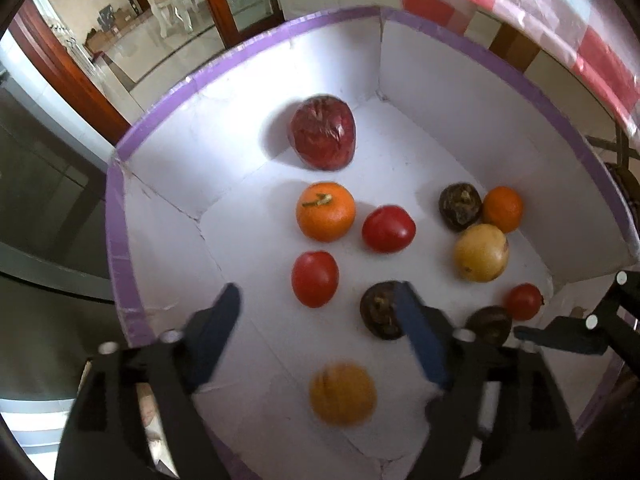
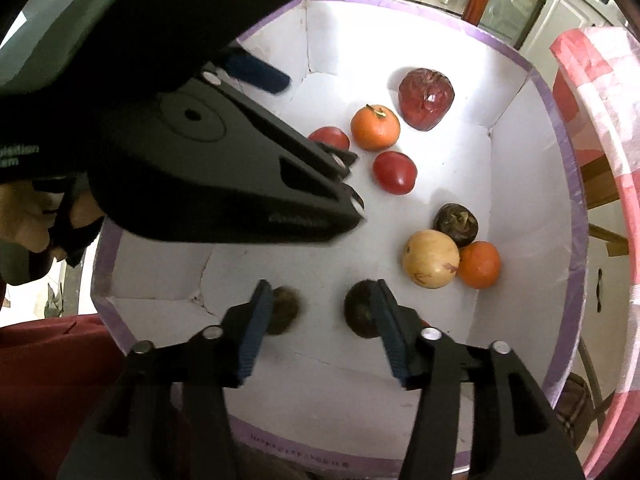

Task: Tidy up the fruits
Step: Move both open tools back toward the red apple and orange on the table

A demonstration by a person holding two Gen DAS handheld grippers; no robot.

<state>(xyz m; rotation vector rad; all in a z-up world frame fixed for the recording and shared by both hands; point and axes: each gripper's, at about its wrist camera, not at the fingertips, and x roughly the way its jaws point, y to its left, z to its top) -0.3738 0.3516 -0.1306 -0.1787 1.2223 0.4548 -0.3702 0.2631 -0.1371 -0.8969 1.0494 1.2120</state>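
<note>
White walls with purple tape enclose the box [image 1: 248, 52] where your fruits lie scattered, so with both the left gripper [image 1: 316, 314] and right gripper [image 2: 320, 312] wide open (holding nothing), lower slowly around the blurred orange [image 1: 343, 394], centring it between the pads.

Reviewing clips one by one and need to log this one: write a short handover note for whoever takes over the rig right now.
Left gripper: open, empty, over the white tray.
Right gripper: open, empty, with dark fruits beside its fingers.
All fruit lies loose in the tray: wrapped red fruit at the back, oranges, tomatoes, a yellow fruit, and a blurred orange fruit near the left gripper.
Done: no sorting evident.
Left: group the fruits.
</note>
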